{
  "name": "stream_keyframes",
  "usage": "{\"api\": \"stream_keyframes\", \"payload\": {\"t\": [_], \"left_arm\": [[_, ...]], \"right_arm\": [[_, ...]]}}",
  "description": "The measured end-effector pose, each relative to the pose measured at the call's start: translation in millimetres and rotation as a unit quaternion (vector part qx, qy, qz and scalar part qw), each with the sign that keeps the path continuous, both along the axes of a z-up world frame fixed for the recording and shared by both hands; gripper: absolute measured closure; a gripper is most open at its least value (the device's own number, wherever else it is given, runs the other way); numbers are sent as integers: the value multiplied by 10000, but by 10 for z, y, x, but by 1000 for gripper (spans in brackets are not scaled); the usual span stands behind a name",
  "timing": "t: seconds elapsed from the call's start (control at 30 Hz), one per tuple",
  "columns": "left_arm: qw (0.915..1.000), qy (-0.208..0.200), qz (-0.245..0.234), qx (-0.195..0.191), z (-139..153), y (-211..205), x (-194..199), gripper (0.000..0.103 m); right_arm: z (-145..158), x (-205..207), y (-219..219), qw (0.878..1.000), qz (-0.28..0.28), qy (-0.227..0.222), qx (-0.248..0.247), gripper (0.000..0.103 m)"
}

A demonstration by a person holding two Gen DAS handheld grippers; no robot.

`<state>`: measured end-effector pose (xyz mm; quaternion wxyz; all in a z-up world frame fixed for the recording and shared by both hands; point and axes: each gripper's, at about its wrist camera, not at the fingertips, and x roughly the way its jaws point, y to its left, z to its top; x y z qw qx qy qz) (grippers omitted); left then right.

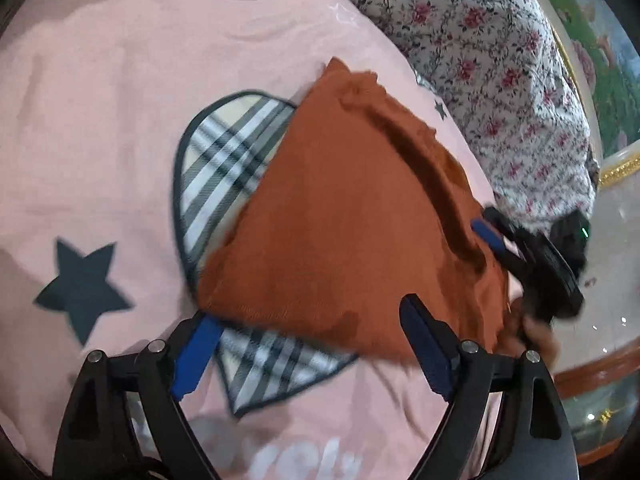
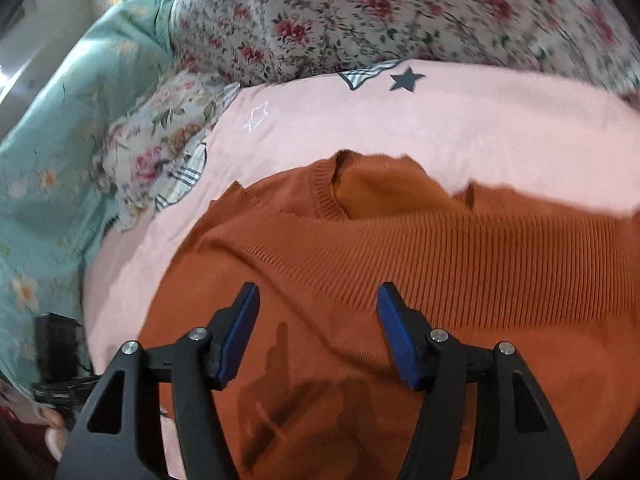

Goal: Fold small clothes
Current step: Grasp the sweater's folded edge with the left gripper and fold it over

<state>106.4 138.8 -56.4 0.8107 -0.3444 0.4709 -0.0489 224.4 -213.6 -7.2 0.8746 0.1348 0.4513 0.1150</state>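
A small rust-orange knit sweater (image 1: 340, 216) lies on the pink bedspread (image 1: 120, 120). In the right wrist view the sweater (image 2: 400, 264) shows its ribbed neckline at the far side. My left gripper (image 1: 308, 344) is open just above the sweater's near edge, holding nothing. My right gripper (image 2: 318, 312) is open over the sweater's body, holding nothing. The right gripper also shows in the left wrist view (image 1: 520, 252) at the sweater's right edge.
The bedspread carries plaid heart patches (image 1: 228, 160) and dark stars (image 1: 82, 284). A floral quilt (image 1: 500, 60) is heaped at the far side. A green floral cover (image 2: 60, 160) lies to the left in the right wrist view. A black device (image 2: 56, 344) sits beside it.
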Motion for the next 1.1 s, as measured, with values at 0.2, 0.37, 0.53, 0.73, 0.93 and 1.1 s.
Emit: {"api": "stream_keyframes", "payload": {"t": [0.2,0.37,0.53,0.73,0.93,1.1], "left_arm": [[9993,-87,-22,-374,-116,-108,310,95],[9988,-379,188,-240,139,81,171,99],[9993,-347,101,-43,148,158,119,99],[9993,-158,37,-331,22,99,173,89],[9994,-51,34,-346,-84,170,148,88],[9999,-4,-18,-167,-93,93,167,87]], "right_arm": [[9,-315,-132,9980,-484,-42,398,41],[95,-533,-307,9951,-838,-131,503,41],[61,-656,-453,9925,-1084,-51,559,41],[66,-469,-267,9958,-780,-31,482,41],[-52,178,102,9961,314,562,609,45],[-454,812,128,9939,-89,1088,-145,68]]}}
